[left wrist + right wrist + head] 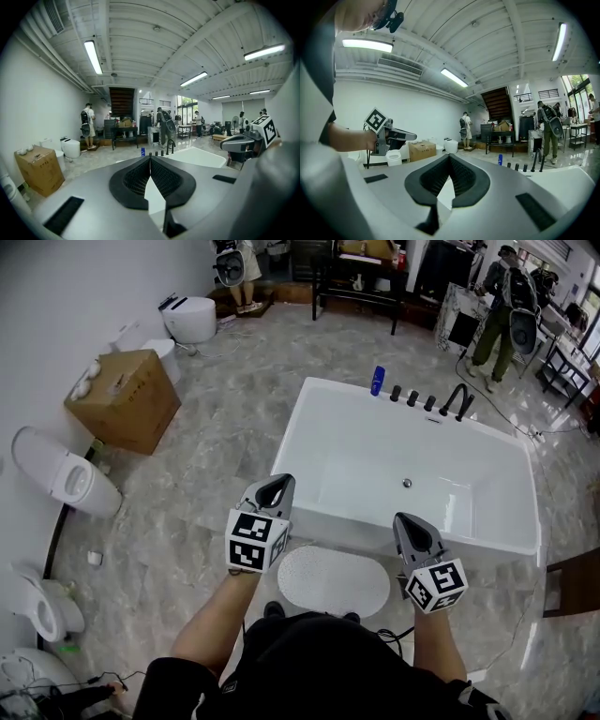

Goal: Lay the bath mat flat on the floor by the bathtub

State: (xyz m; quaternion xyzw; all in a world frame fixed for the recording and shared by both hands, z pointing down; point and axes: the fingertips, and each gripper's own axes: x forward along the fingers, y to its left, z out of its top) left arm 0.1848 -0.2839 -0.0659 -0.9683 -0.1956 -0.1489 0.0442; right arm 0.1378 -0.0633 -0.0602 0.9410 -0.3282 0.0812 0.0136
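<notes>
Underfoot, the floor (216, 437) is glossy grey stone-look tile, hard and probably slick, which is why a mat belongs here. Against it stands the bathtub (347, 529), a white rectangular basin with smooth glazed walls. The bath mat (334, 581) lies flat on the tile just beside the tub's near wall. It is a white oval with a fine nubby texture and no visible folds, so the task looks done. Above it, the left hand-held gripper (275, 486) and right hand-held gripper (405, 519) are held clear, each with ribbed black pads pressed together on nothing.
</notes>
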